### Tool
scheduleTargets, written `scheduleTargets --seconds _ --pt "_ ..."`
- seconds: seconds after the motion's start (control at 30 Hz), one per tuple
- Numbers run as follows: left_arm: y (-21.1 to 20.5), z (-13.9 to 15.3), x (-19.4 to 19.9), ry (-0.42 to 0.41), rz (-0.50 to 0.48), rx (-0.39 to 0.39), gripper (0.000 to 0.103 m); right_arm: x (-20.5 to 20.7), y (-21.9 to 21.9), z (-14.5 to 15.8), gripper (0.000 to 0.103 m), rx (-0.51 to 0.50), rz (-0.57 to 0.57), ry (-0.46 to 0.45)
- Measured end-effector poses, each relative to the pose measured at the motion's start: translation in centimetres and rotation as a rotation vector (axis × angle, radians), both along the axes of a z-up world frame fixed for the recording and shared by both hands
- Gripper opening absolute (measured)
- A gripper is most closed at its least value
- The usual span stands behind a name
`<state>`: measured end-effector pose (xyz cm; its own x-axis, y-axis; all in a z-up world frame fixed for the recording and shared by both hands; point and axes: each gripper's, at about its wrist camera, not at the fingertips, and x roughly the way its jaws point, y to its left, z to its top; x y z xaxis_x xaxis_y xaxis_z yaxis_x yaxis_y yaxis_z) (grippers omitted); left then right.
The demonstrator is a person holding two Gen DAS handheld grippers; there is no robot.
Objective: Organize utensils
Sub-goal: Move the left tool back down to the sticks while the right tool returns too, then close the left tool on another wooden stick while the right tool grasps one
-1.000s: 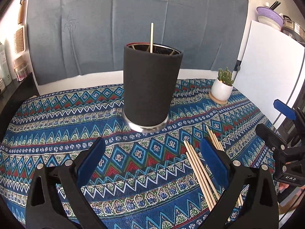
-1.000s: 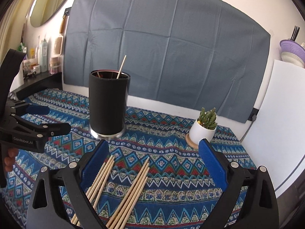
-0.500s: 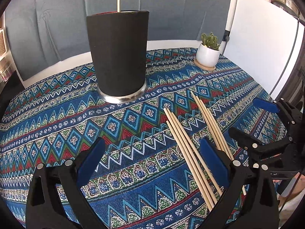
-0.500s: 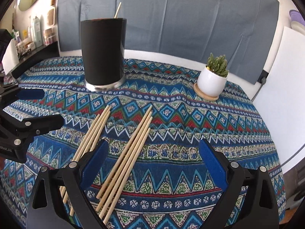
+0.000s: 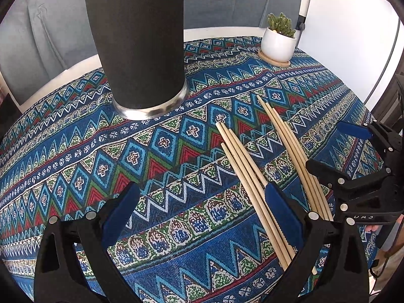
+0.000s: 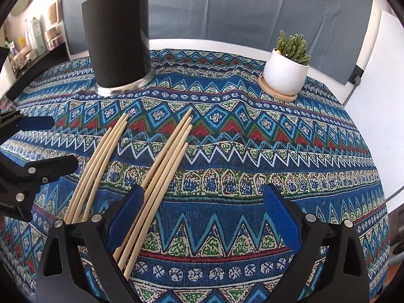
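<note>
Left wrist view: the left gripper (image 5: 202, 214) is hovering with its jaws spread wide and nothing between them, above the patterned tablecloth (image 5: 75, 166). Further back, the black holder (image 5: 137, 43) is standing upright. To its right, wooden chopsticks (image 5: 252, 179) are lying in two loose bundles, one passing under the left gripper's right finger. At the right edge, the right gripper (image 6: 202, 214) is likewise hanging wide open and empty, near a potted succulent (image 6: 287, 70).
</note>
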<state>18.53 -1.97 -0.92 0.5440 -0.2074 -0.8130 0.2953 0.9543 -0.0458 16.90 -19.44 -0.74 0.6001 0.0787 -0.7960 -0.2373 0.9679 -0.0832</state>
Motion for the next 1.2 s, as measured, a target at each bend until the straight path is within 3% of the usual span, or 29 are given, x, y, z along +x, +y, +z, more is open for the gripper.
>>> scheduleTargets --seconds 0.2,0.53,0.97,1.2 --pt "-0.5 -1.6 0.7 0.056 -0.008 -0.015 0.097 1.0 -0.5 -0.3 0.091 0.030 -0.010 0.018" --pt "-0.9 -1.9 0.1 0.028 0.000 0.008 0.097 1.5 -2.8 -0.4 0.091 0.128 -0.064 0.059" --pt "-0.2 -1.9 -0.3 0.003 0.022 0.009 0.098 1.2 -1.6 -0.4 0.094 0.045 -0.050 0.074" --pt "0.5 -1.7 -0.2 0.068 0.046 0.029 0.098 1.1 -1.8 -0.7 0.095 0.063 -0.037 0.121"
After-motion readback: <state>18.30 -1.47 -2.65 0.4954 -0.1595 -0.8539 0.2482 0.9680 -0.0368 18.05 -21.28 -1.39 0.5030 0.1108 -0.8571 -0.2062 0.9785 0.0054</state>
